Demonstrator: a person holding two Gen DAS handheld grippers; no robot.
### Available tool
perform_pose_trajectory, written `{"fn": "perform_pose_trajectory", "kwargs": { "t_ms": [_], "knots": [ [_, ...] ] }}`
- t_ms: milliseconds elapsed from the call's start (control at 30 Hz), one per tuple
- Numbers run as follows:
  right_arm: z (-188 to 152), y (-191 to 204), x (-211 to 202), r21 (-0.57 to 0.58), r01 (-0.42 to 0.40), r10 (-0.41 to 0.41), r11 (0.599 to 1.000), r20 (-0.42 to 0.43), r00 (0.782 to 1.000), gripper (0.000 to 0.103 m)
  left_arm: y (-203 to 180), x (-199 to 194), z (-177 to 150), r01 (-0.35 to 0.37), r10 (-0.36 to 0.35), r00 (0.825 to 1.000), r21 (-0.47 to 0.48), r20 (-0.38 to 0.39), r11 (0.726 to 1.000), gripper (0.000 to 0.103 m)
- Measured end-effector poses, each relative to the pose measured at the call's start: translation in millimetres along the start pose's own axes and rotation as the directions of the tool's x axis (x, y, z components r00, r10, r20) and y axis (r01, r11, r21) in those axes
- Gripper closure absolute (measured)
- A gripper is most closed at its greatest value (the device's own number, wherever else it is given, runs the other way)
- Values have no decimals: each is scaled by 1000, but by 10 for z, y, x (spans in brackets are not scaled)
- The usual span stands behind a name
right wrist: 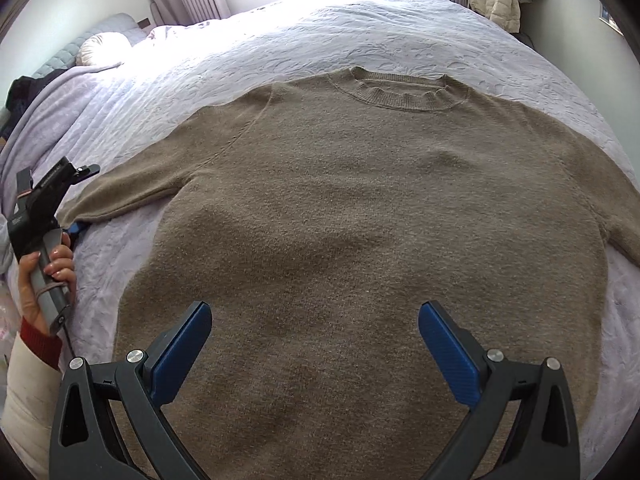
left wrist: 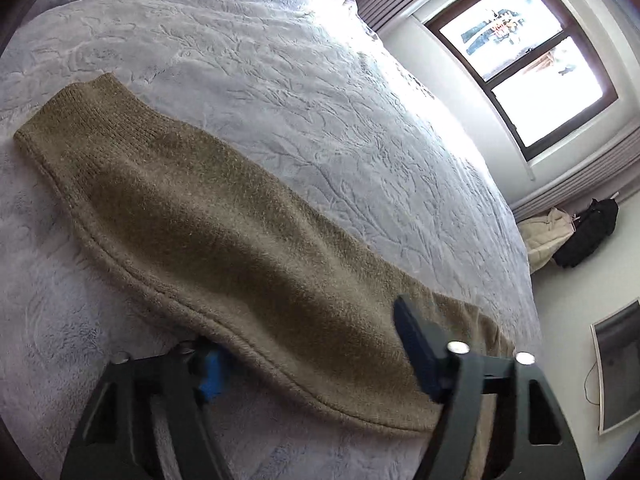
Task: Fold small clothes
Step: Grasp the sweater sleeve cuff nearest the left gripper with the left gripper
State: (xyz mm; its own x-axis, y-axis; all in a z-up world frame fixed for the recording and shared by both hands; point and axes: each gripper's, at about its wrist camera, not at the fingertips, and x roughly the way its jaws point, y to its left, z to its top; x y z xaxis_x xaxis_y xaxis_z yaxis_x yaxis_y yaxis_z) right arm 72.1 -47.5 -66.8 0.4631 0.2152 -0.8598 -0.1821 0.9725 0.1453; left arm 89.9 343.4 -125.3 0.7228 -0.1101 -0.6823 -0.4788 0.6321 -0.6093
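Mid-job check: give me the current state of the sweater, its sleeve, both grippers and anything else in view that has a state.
Olive-brown knit sweater: spread flat, front up, unfolded, on the lavender embossed bedspread.
Sweater's left sleeve: stretched out flat, not folded in.
Left gripper: straddling the sleeve edge, one finger under it, one over; pads not pressing.
Right gripper: open over the sweater's lower body, empty.

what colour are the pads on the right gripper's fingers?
Blue pads on dark grey fingers. Clearest in the right wrist view.
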Motion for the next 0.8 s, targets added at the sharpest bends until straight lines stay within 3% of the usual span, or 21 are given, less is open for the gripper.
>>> {"fn": "perform_pose_trajectory", "kwargs": {
  "t_ms": [100,233,333,467,600,800],
  "knots": [
    [3,-61,11,20,-9,10,1000,-6,1000,0,111,16,48,11,-11,1000,-11,-7,1000,84],
    [-15,-122,14,41,-26,27,999,-9,1000,0,65,-109,49,49,-49,998,-5,41,999,86],
    [-32,-172,4,47,-36,36,998,-6,999,0,-208,-269,31,62,-69,994,84,85,995,86],
    [-44,-288,-37,76,-52,51,996,7,999,0,-774,-443,-47,83,-114,986,230,123,970,86],
    [-69,-443,-129,102,-68,65,992,32,997,0,-1440,-530,-254,126,-177,978,360,111,924,86],
    [-150,-860,-314,166,-67,54,984,78,995,0,-2560,-435,-914,163,-219,975,572,29,804,86]
  ]
}}
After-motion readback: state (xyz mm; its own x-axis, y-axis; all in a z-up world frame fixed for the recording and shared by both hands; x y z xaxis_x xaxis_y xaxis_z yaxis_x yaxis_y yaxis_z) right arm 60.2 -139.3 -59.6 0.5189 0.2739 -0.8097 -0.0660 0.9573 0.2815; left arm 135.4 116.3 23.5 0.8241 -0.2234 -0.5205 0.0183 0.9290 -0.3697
